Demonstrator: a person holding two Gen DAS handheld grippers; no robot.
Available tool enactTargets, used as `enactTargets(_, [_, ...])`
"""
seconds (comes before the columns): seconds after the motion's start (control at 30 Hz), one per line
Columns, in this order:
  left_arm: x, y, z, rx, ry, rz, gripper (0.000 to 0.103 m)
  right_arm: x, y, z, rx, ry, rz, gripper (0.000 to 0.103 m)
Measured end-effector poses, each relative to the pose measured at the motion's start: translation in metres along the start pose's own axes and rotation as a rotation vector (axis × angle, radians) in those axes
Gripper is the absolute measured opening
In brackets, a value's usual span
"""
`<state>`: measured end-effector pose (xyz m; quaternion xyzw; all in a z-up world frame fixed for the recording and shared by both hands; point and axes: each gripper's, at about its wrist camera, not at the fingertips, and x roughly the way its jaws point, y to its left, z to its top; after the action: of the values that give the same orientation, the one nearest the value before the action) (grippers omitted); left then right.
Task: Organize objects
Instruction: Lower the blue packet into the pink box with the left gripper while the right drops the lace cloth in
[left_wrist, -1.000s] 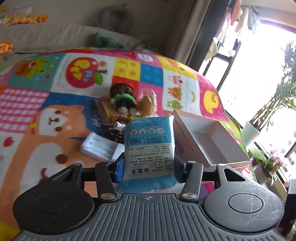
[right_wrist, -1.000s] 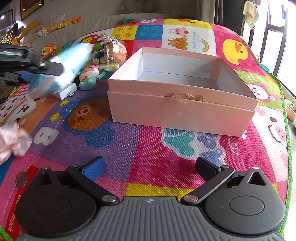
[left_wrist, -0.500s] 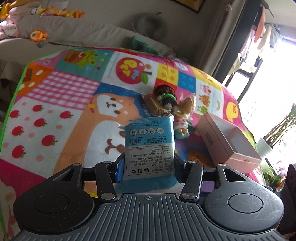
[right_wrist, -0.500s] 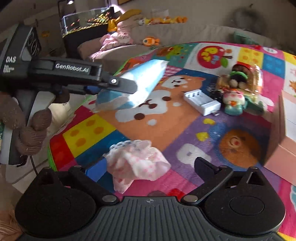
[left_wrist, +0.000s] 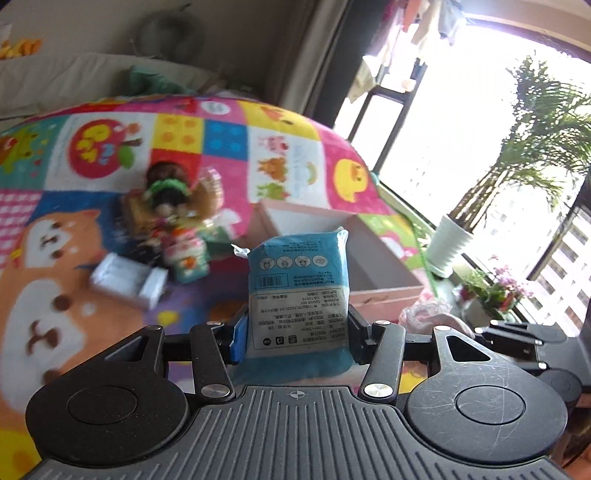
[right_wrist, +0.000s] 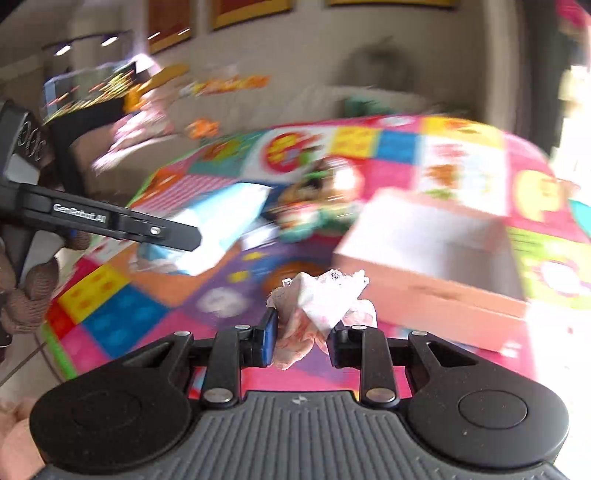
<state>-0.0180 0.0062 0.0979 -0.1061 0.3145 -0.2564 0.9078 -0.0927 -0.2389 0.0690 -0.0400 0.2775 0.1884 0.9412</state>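
Note:
My left gripper (left_wrist: 297, 330) is shut on a blue printed packet (left_wrist: 299, 280) and holds it upright above the play mat, in front of the open pink box (left_wrist: 384, 295). In the right wrist view that packet (right_wrist: 229, 210) and the left gripper's finger (right_wrist: 177, 232) hang at the left. The jaws of my right gripper (right_wrist: 303, 338) are closing, with a crumpled pink-and-white cloth (right_wrist: 321, 299) pinched between the pads and lifted off the mat. The pink box (right_wrist: 424, 295) lies just right of it. The cloth (left_wrist: 428, 314) also shows low right in the left wrist view.
A pile of small toys and a doll (left_wrist: 173, 206) sits on the colourful play mat (left_wrist: 55, 295), with a white plastic case (left_wrist: 129, 280) in front of it. A white potted plant (left_wrist: 447, 247) stands by the window. A sofa runs behind the mat.
The right gripper has gone from wide open to clamped around the pink cloth and raised it off the mat. Both views swung toward the pink box. The left gripper still holds the packet.

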Motion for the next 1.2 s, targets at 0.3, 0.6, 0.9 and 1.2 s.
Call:
enactTargets(0.3, [0.199, -0.064, 0.05, -0.198, 0.181, -0.048, 0.057, -0.028, -0.085, -0.021, 0.201, -0.112, -0.179, 0.027])
enactTargets(0.6, [0.226, -0.065, 0.035, -0.229, 0.363, -0.026, 0.056, -0.015, -0.117, -0.044, 0.266, -0.055, -0.244, 0.027])
enactTargets(0.9, [0.09, -0.048, 0.033, 0.021, 0.032, -0.074, 0.056, 0.005, -0.112, 0.019, 0.232, -0.082, -0.172, 0.027])
enactTargets(1.2, [0.029, 0.037, -0.007, 0.017, -0.059, 0.23, 0.056, 0.15, -0.138, 0.11, 0.361, 0.185, -0.113, 0.027])
